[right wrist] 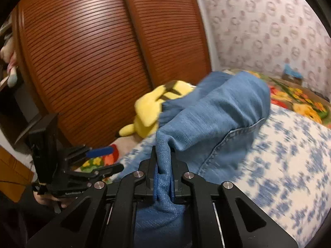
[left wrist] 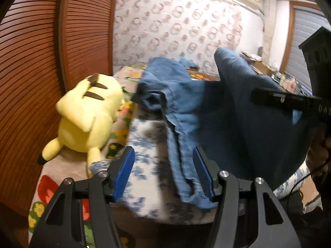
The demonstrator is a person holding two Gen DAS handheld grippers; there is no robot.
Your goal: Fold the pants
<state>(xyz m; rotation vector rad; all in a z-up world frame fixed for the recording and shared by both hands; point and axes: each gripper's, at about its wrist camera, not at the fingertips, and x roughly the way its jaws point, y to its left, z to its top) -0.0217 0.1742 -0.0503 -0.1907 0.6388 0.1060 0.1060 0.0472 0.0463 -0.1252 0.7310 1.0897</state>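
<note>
Across the left wrist view, the left gripper (left wrist: 163,175) hangs released, blue fingers (left wrist: 124,173) straddling a hem of the pants (left wrist: 186,107) on the bed (left wrist: 144,177), likely readying a grab. Seen from the right wrist, the right gripper (right wrist: 163,184) is clenched on bunched denim, lifting it for folding.

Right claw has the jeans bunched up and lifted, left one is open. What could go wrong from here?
1. The right claw pinches only a small bunch of the jeans; the hanging weight might pull it free.
2. The yellow plush toy lies right beside the jeans; swinging fabric may knock it.
3. The left claw stands open with a jeans edge against one pad, so closing now may catch a stray fold.
</note>
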